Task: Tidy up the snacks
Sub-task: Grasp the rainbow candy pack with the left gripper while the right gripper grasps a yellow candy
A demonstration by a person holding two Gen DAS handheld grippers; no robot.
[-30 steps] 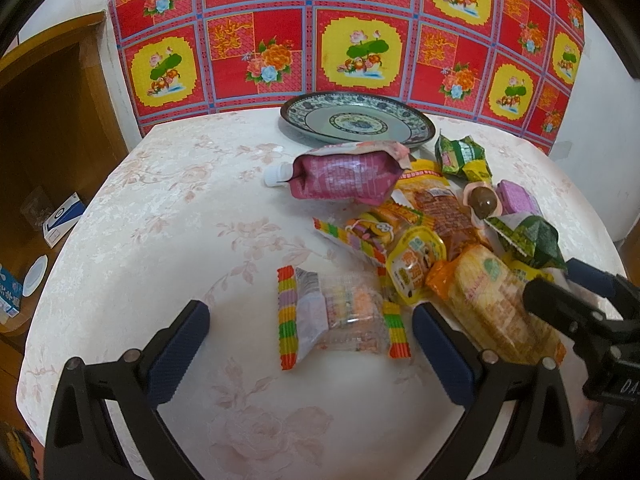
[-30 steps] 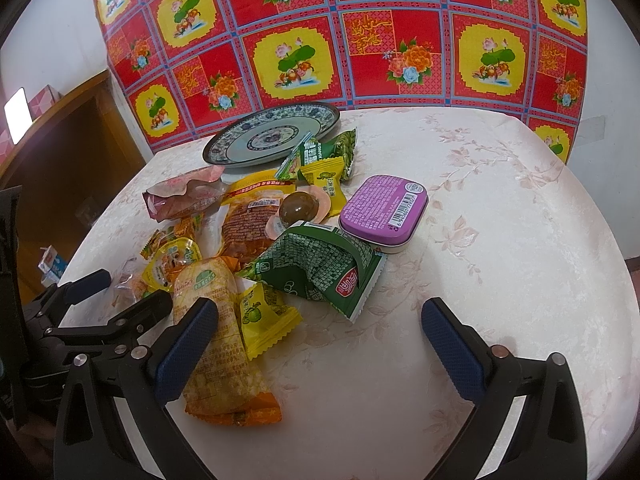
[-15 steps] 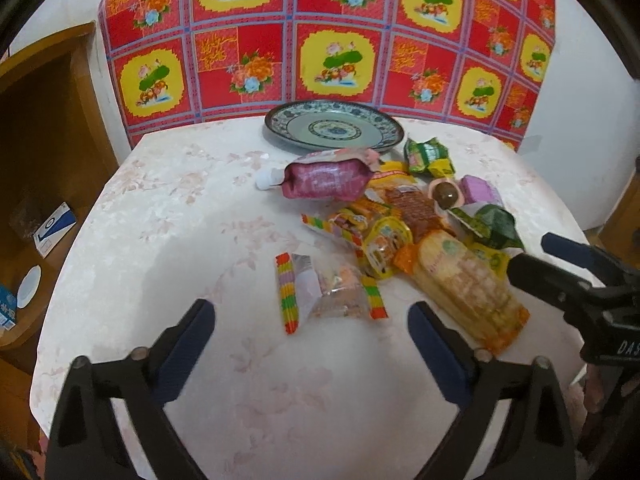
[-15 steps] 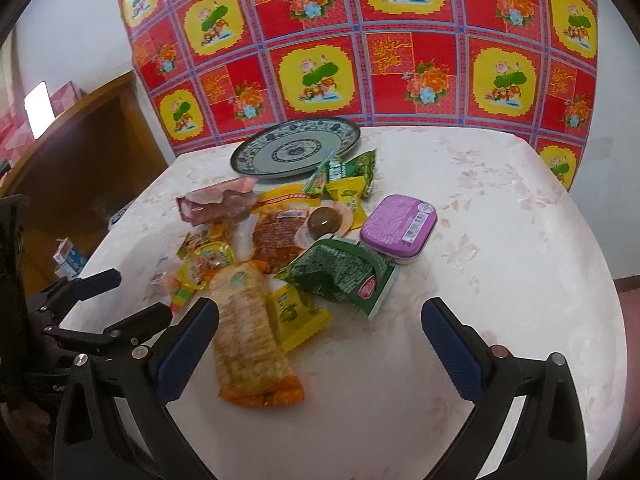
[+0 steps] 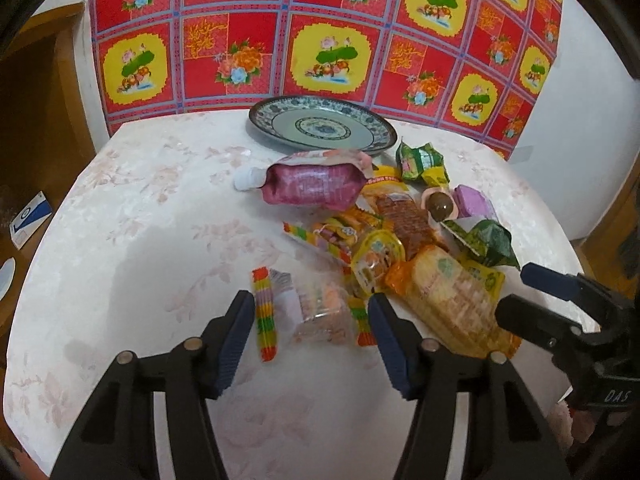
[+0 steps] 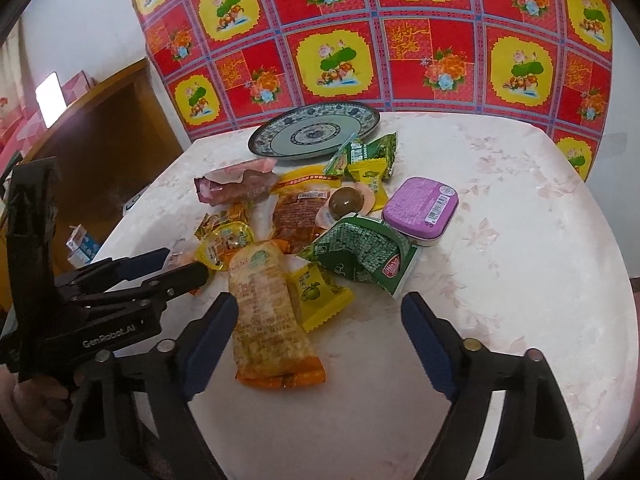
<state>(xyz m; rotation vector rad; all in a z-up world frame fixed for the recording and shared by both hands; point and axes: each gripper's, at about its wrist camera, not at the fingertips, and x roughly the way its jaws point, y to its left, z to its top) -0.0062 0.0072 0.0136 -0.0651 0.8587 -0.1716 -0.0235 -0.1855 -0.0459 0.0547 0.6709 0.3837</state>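
The step in hand looked like the first pick: the left claw [image 5: 312, 312] was closing around the clear cellophane sweet packet with rainbow-striped ends [image 5: 308, 308], which lay on the pale floral-clothed surface [image 5: 140, 208], pads beside it but not yet pressing. The right claw [image 6: 320, 312], wide and narrowing, straddled the long orange cracker pack [image 6: 268, 312] without gripping. Both pointed steeply down. Next came a firm pinch, then a lift toward the empty blue-patterned ceramic plate [image 5: 320, 128], probably
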